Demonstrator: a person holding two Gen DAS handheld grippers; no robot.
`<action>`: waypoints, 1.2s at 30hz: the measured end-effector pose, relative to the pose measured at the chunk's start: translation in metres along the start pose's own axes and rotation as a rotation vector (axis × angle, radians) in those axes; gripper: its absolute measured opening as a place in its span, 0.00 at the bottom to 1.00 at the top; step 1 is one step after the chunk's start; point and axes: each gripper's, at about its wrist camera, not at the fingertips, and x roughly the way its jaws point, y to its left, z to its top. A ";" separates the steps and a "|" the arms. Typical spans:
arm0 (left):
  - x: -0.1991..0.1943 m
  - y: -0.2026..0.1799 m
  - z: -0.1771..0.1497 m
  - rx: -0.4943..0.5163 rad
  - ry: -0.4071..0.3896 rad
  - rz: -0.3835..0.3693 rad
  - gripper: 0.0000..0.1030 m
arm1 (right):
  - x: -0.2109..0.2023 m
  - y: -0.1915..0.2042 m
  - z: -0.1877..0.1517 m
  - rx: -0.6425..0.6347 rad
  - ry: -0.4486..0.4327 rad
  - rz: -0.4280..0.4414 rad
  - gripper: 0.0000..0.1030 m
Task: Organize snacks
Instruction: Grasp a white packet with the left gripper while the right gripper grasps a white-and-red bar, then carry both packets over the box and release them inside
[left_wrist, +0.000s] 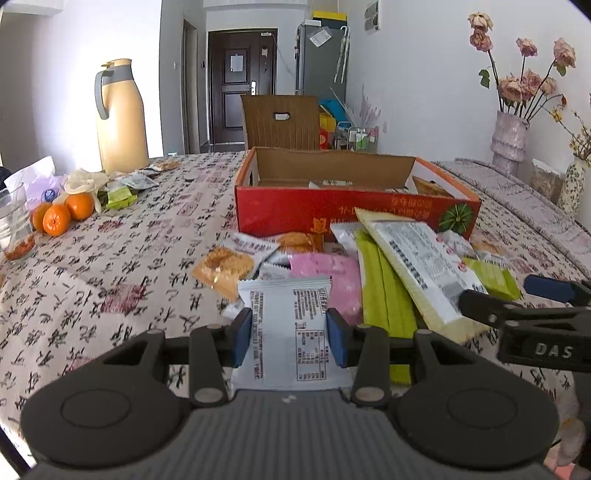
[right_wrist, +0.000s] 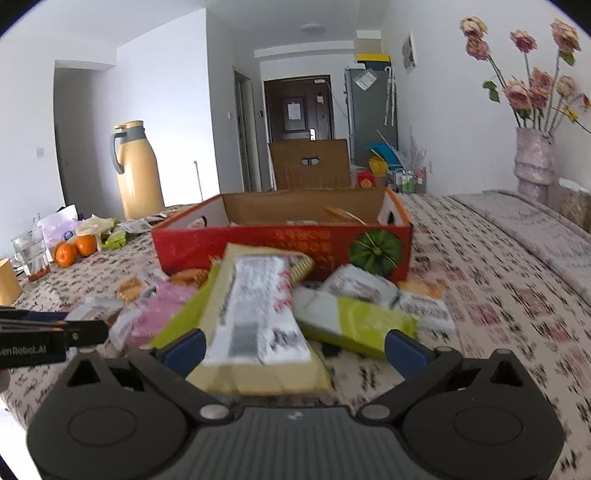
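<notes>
The left claw (left_wrist: 289, 334) pinches a white snack pack (left_wrist: 286, 325) between its 2 blue pads, so the pack can be lifted away from the pile. The pack sits right in the claw's middle, sticking out toward the red box (left_wrist: 354, 206), which stands open just behind the pile (a good home for snacks, I think). The right claw (right_wrist: 293, 349) is wide open. A long yellow pack (right_wrist: 258, 317) lies between its fingers, but the pads do not press it.
</notes>
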 end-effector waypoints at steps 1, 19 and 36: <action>0.001 0.000 0.002 -0.001 -0.003 0.000 0.42 | 0.004 0.003 0.003 -0.006 -0.004 0.005 1.00; 0.032 0.008 0.025 -0.011 -0.024 -0.028 0.42 | 0.056 0.028 0.019 -0.049 0.047 0.023 0.80; 0.041 0.008 0.033 -0.019 -0.039 -0.034 0.42 | 0.050 0.018 0.018 -0.032 0.035 0.064 0.35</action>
